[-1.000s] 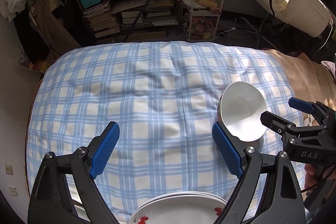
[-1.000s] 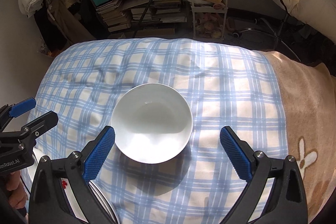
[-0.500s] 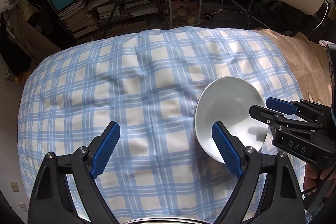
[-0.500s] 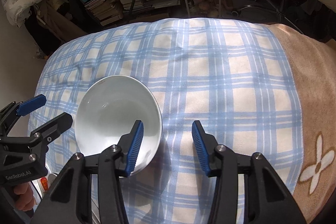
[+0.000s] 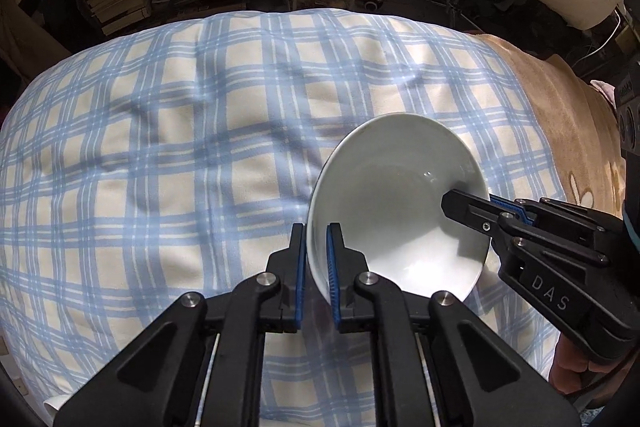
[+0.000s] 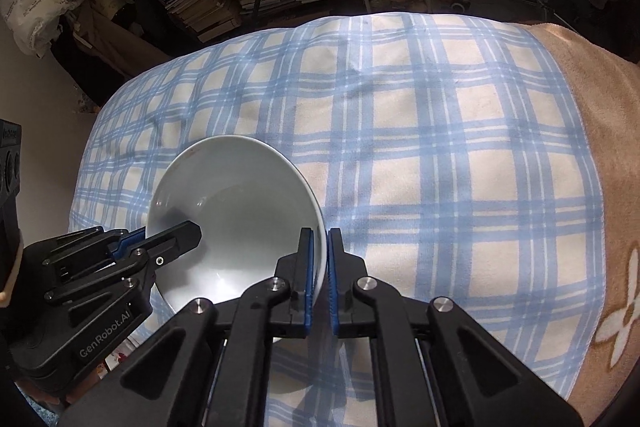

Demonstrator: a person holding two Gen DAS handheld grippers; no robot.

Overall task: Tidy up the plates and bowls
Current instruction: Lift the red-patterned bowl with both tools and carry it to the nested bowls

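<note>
A: Starting at the left, what does the left claw (image 5: 316, 259) have?

B: It is clenched on the left rim of the white bowl (image 5: 392, 211), one pad inside, one outside.

A: And on the right?

B: The right claw (image 6: 319, 267) pinches the opposite rim the same way. The bowl hangs between them, tilted, above the blue checked cloth (image 5: 160, 155), with a tan blanket (image 6: 600, 147) further right.

A: How far along is the organizing?

B: Early, I'd judge. The bowl is gripped but not yet set anywhere. A sliver of patterned plates (image 6: 116, 359) shows at the near left; stacking remains to be done.
</note>
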